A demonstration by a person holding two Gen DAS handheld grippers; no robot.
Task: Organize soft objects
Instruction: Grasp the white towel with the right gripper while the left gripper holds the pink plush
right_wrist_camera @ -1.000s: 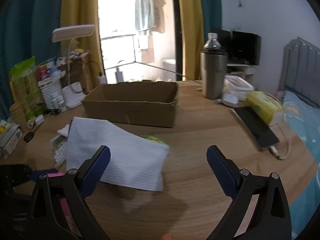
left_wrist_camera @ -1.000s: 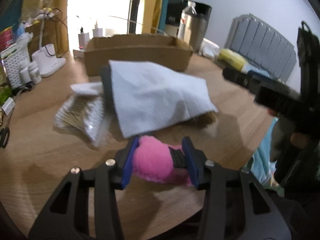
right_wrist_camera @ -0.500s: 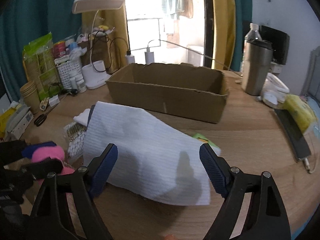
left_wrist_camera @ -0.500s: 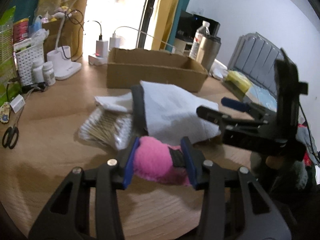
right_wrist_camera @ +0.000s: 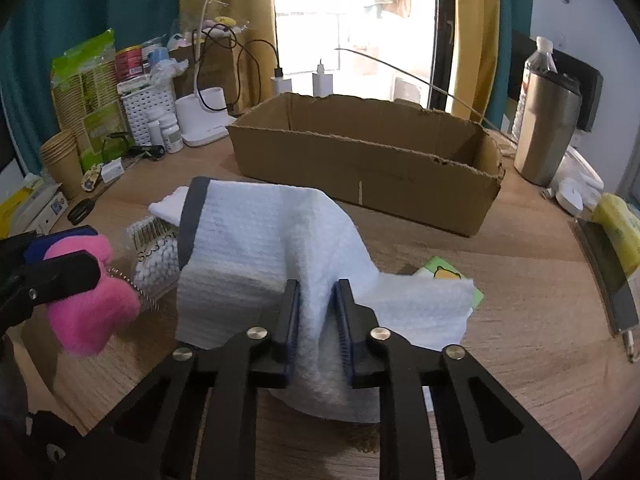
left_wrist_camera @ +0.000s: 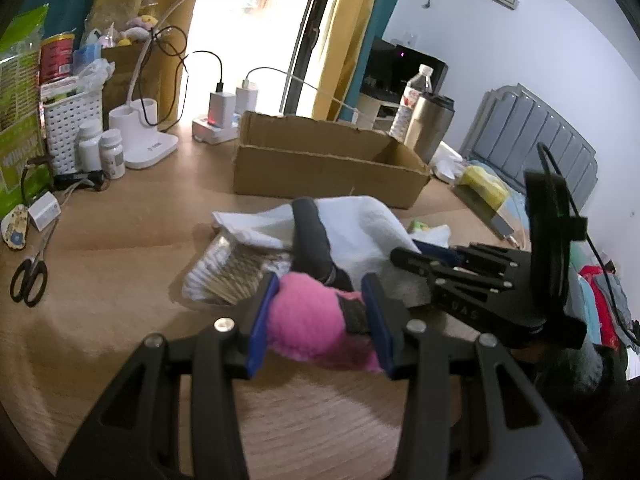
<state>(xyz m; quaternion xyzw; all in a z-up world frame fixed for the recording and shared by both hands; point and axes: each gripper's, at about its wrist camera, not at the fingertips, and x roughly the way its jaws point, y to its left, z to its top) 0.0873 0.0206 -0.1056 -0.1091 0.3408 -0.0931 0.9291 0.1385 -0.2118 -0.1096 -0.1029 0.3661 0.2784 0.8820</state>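
Now we pinch the pink plush [left_wrist_camera: 310,322] in our left gripper [left_wrist_camera: 320,320] above the table [left_wrist_camera: 120,280], while our right gripper [right_wrist_camera: 317,320] clamps a fold of the white towel [right_wrist_camera: 260,248] near the cardboard box [right_wrist_camera: 360,160].

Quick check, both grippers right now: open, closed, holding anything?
Left gripper: closed on the pink plush toy.
Right gripper: closed on a fold of the white towel.

Window [right_wrist_camera: 352,20] beyond the tools blown out, strong backlight. Worktop [left_wrist_camera: 120,272] dim, soft shadows. Heavy fisheye warp, black vignette corners, slight blur.
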